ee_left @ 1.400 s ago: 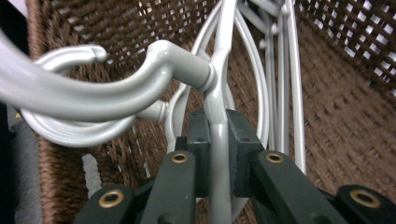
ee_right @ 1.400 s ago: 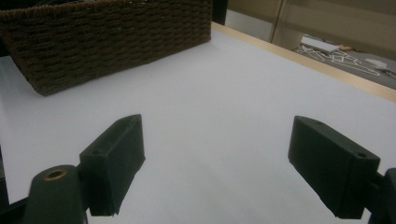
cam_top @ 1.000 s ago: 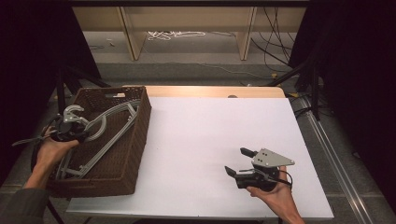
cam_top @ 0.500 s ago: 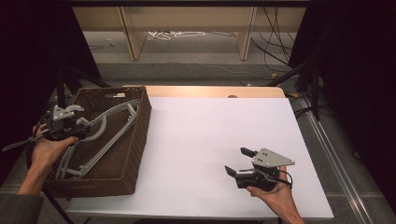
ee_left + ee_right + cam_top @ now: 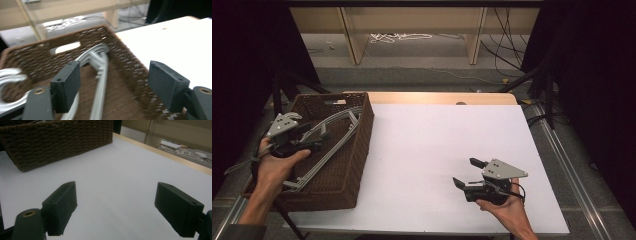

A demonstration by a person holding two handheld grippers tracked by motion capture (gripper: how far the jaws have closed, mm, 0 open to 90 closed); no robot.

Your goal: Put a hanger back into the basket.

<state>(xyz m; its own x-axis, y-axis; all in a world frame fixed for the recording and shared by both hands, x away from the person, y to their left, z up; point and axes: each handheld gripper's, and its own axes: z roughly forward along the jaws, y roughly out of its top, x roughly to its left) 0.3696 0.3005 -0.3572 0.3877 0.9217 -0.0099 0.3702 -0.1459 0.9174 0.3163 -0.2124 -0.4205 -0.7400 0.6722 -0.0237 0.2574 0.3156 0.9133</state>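
While the left gripper [image 5: 314,139] hangs over the wicker basket [image 5: 357,150] at the worktop's left edge, its jaws stand wide apart w/ nothing between them. Seen in the left gripper view, those jaws point down into the basket, straddling the grey hangers [image 5: 100,75] that lie on the basket floor; can't tell if either jaw touches a hanger, as the shot is blurred. Hangers are light grey plastic, stacked roughly flat, w/ their length running from the near left corner toward the far right corner of the basket in the high view [image 5: 332,132]. A hook end curls at the left of the left gripper view. Left hand [image 5: 274,165] grips the tool from the near side, forearm coming in over the basket's near left corner.

Right gripper [image 5: 471,174] sits low over the white worktop [image 5: 427,145] near its front right, well apart from the basket. Its jaws are also spread wide & empty, aimed left toward the basket; the right gripper view has bare white surface between them, basket's woven wall [image 5: 57,140] farther off. Right hand [image 5: 507,207] holds it from below.
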